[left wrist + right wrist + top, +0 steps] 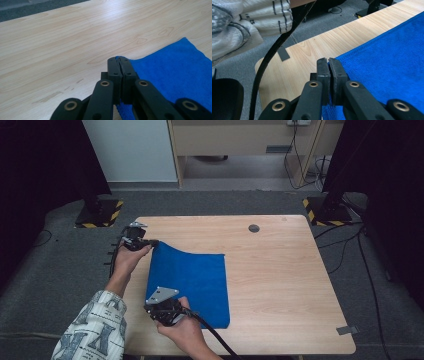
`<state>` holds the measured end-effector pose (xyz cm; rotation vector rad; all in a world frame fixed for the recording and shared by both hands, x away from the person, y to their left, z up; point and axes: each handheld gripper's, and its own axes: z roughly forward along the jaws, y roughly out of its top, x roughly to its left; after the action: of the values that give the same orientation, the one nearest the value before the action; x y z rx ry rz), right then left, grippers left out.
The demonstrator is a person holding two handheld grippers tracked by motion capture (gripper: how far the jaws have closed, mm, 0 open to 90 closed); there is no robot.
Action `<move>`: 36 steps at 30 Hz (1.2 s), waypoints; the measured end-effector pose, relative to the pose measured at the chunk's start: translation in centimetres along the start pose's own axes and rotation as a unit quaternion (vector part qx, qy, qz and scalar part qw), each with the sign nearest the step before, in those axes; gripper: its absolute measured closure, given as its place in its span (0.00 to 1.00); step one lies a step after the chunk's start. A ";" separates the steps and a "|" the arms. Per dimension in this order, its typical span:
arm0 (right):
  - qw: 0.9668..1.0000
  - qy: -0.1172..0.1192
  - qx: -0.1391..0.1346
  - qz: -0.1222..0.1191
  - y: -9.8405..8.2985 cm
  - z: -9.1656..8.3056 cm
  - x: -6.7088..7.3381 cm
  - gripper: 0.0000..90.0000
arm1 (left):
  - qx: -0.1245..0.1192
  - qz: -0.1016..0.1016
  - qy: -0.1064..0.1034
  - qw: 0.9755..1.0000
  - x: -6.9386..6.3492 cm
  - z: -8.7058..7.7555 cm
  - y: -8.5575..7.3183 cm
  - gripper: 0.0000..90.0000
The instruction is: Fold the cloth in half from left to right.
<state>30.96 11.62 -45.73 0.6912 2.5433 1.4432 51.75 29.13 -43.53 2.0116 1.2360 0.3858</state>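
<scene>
Our left gripper (151, 242), left of centre in the high view, is clamped on 1 corner of the blue cloth (197, 282); our right gripper (331, 62), lower centre there, pinches the near corner. We judge both grips made and the fold or lift not yet begun. Both hands sit low over the table (280, 285), the cloth lying mostly flat.

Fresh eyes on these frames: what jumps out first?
The blue cloth on the left half of the wooden table. Each claw is shut on a corner of it: the left claw pinches the far left corner, lifting it slightly, and the right claw pinches the near left corner.
</scene>
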 end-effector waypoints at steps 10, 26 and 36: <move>1.000 -0.002 -0.005 0.002 -0.8 -1.3 -0.6 0.97 | 0.004 0.014 -0.008 1.000 -2.2 1.9 1.4 0.98; 1.000 -0.012 -0.016 0.010 -3.2 -3.6 -1.6 0.97 | 0.014 0.034 -0.010 0.999 -5.8 3.9 2.7 0.98; 1.000 -0.018 -0.010 0.023 -4.8 -4.4 -2.8 0.97 | 0.016 0.040 -0.024 0.999 -7.3 5.7 2.9 0.98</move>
<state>30.38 4.85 -47.68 0.7715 2.4977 1.4549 53.31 19.63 -44.50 2.0909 1.1421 0.3571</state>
